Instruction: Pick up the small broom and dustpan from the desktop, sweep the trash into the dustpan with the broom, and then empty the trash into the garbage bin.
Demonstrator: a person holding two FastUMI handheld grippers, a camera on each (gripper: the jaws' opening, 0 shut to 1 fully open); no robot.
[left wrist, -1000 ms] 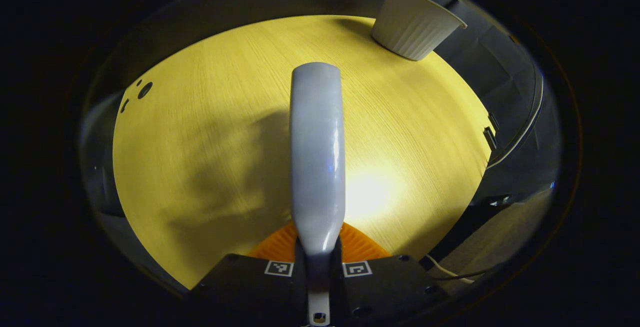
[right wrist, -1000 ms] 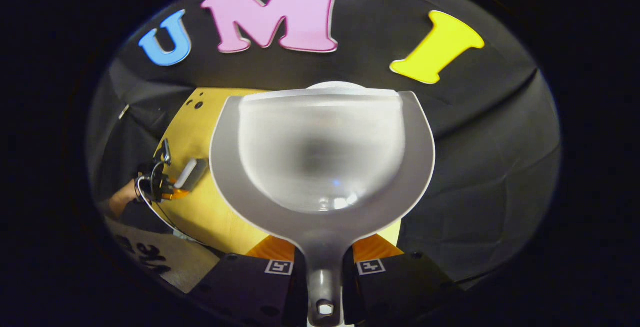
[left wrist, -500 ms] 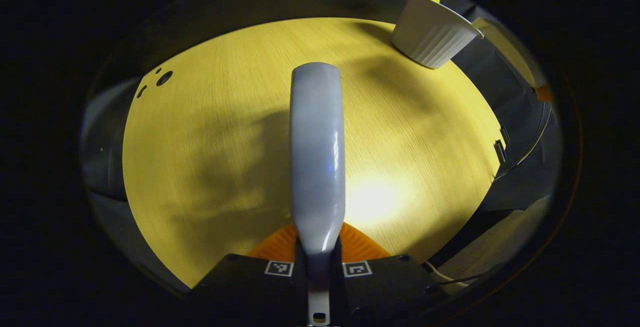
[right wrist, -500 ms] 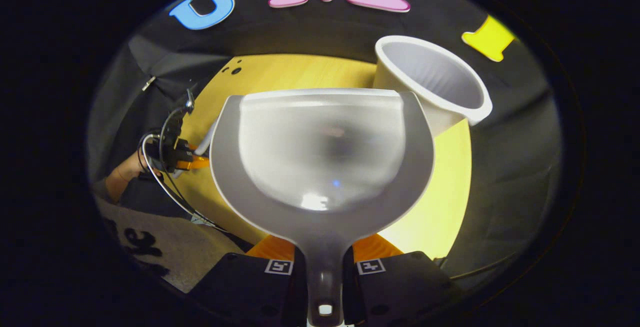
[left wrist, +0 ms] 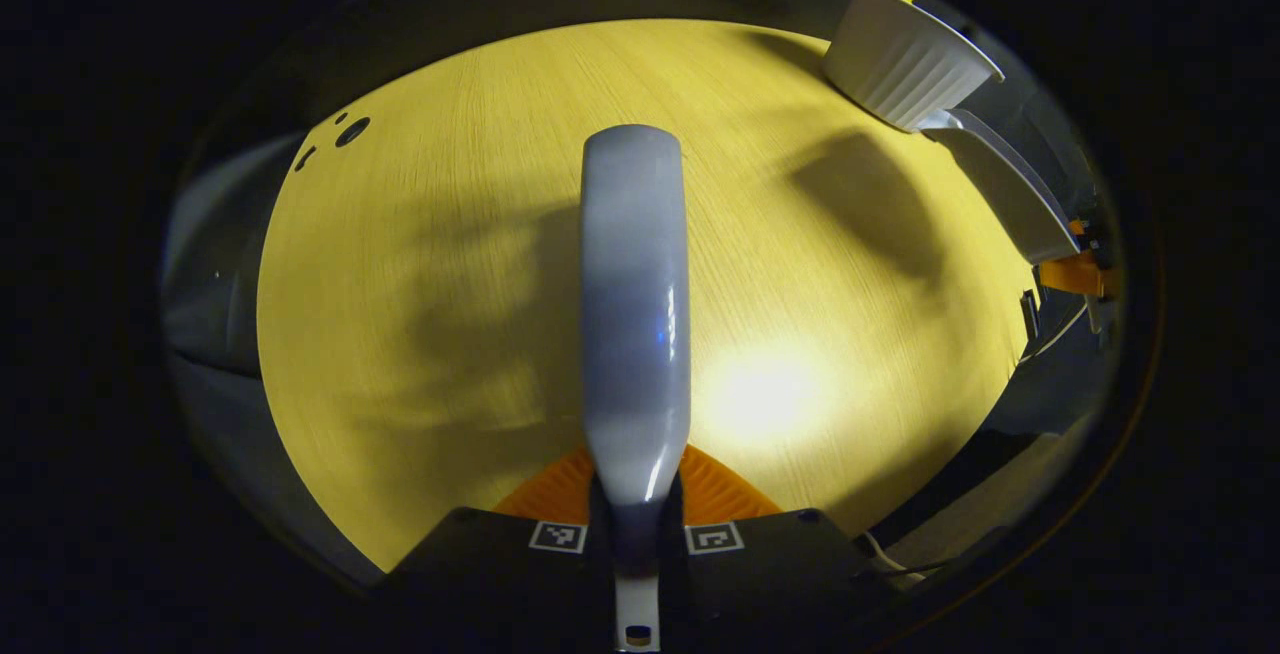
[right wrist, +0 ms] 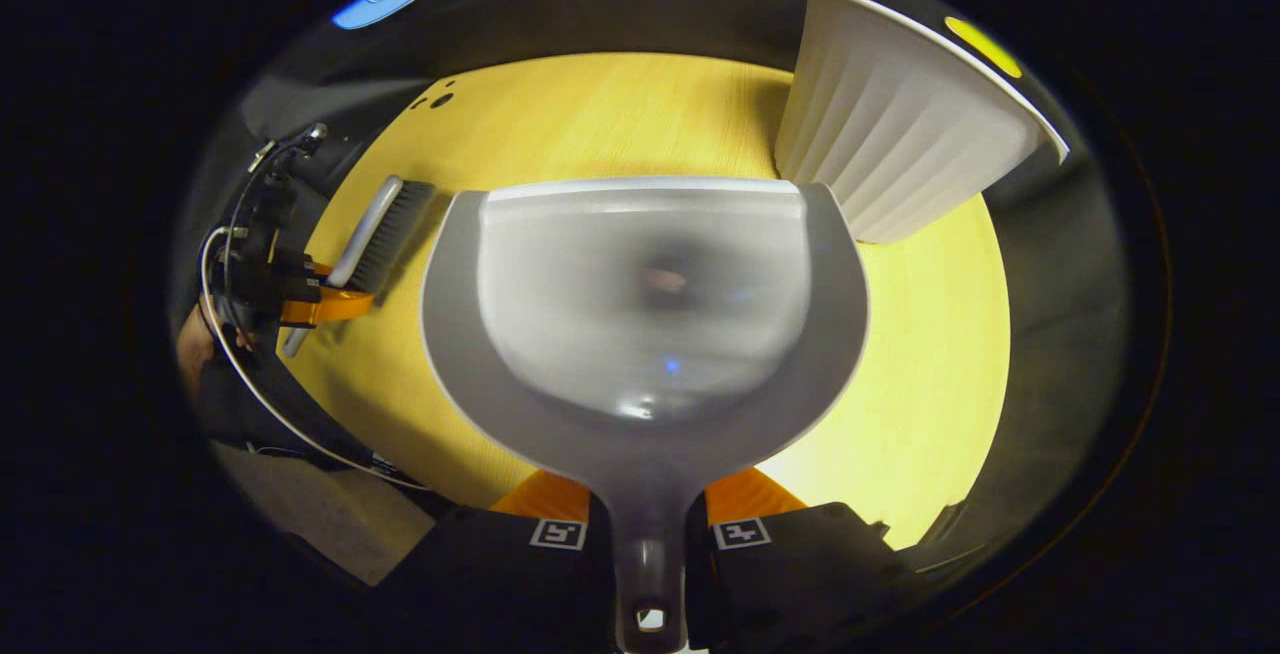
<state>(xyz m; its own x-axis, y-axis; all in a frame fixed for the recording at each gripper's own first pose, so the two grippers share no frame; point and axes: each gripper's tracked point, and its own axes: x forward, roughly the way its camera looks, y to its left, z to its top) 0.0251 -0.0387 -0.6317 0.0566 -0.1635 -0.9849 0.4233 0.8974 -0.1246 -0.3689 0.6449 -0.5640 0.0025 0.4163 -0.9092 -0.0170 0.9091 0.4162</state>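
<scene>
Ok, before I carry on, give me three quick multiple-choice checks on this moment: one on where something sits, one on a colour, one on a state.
1. Where does the garbage bin stand on the table, seen in the right gripper view?
A. far right part
B. near left edge
C. on the floor

2. What colour is the bin's ribbed wall?
A. red
B. white
C. green

3. What does the right claw hold?
A. nothing, it is open
B. the broom
C. the dustpan by its handle

Answers:
1. A, the bin rises beyond the dustpan's right corner.
2. B, its outside reads white in both views.
3. C, the dustpan's handle runs down between its fingers, while the left claw grips the broom.
</scene>
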